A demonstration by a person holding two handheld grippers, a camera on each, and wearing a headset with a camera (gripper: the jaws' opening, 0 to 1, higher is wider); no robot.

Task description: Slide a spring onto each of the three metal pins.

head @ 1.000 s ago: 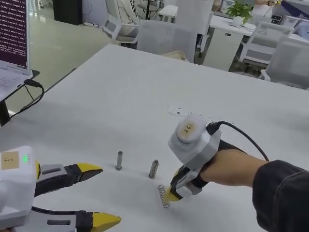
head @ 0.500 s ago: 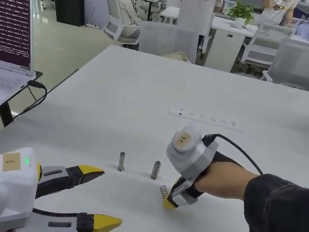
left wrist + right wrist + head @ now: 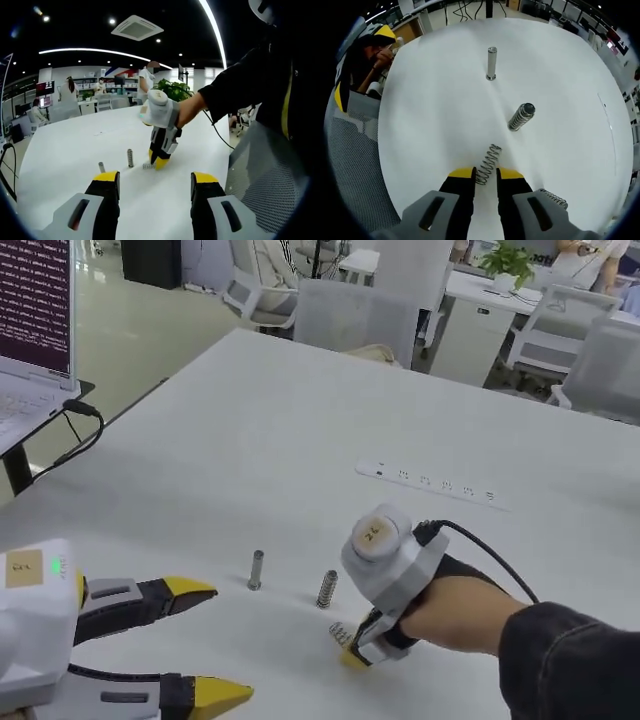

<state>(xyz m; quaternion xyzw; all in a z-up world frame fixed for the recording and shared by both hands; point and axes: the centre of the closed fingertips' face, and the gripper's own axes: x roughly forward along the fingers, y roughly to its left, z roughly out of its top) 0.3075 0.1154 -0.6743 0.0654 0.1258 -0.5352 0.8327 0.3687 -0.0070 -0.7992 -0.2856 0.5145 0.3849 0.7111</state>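
A bare metal pin [image 3: 257,570] stands upright on the white table [image 3: 300,420]; a second pin with a spring on it [image 3: 327,588] stands just to its right. My right gripper [image 3: 352,655] is shut on a loose spring [image 3: 342,633], low over the table in front of the sprung pin. In the right gripper view the spring [image 3: 486,164] sticks out from between the yellow fingertips toward the sprung pin [image 3: 521,116], with the bare pin [image 3: 491,63] farther off. Another spring [image 3: 551,197] lies beside the right finger. My left gripper [image 3: 215,640] waits open at the near left.
A laptop [image 3: 35,310] with a cable [image 3: 75,430] sits off the table's left side. A white power strip [image 3: 435,483] lies across the far middle. Office chairs [image 3: 350,315] stand behind the far edge. The right gripper's cable [image 3: 490,550] trails to the right.
The right gripper has tipped lower toward the table with the spring, so less of the spring shows. The left gripper has stayed put and open. The head camera has shifted slightly.
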